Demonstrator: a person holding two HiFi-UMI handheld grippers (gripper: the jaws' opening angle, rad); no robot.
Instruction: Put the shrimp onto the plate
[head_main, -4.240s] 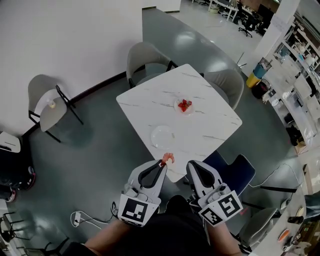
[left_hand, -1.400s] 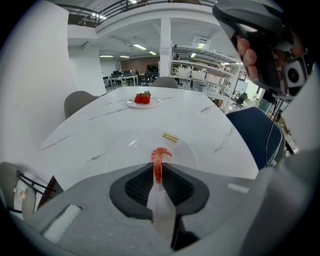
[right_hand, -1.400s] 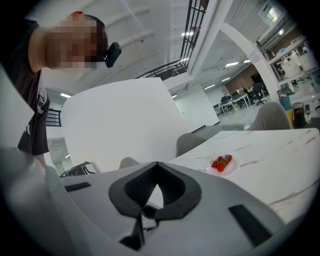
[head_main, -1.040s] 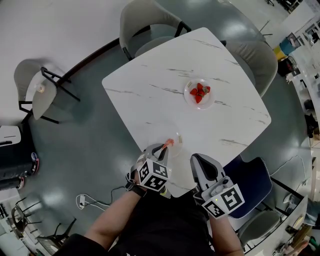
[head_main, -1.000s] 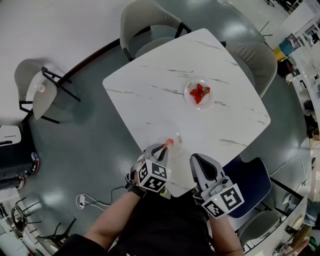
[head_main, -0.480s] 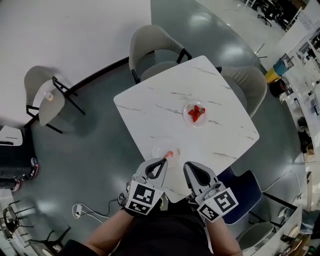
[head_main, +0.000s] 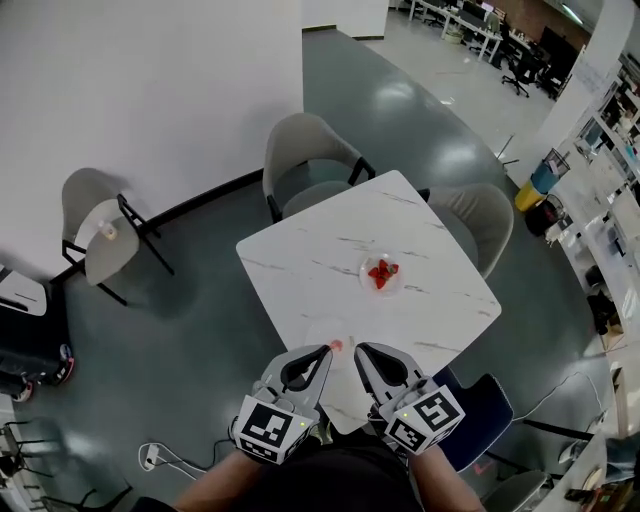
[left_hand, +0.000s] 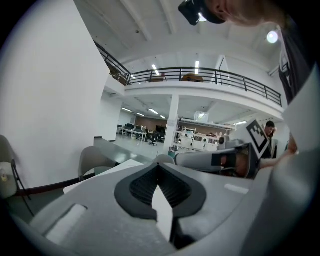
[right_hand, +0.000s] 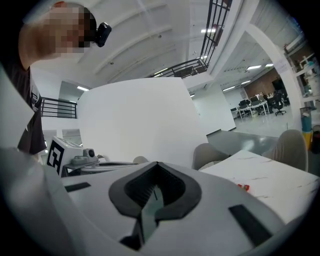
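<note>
A small orange-pink shrimp (head_main: 337, 346) lies on a clear plate (head_main: 318, 328) near the front edge of the white marble table (head_main: 300, 270). My left gripper (head_main: 326, 349) is shut and holds nothing, its tip just short of the shrimp. Beside it my right gripper (head_main: 359, 348) is shut and holds nothing too. Further back stands a second small plate (head_main: 379, 286) with several red pieces (head_main: 380, 272) on it. In the left gripper view my left gripper (left_hand: 159, 165) points over the table into the hall. The right gripper view shows my right gripper (right_hand: 156, 163) and the red pieces (right_hand: 243, 187) to its right.
Grey chairs stand at the table's far side (head_main: 310, 150) and right side (head_main: 480, 225). A blue chair (head_main: 480, 410) sits at the near right corner. Another chair (head_main: 100, 225) stands by the wall at the left. A cable and plug (head_main: 150, 457) lie on the floor.
The left gripper carried the shrimp to the clear plate, let it go and drew back a little. The head view has pulled back from the table. The right gripper stayed shut.
</note>
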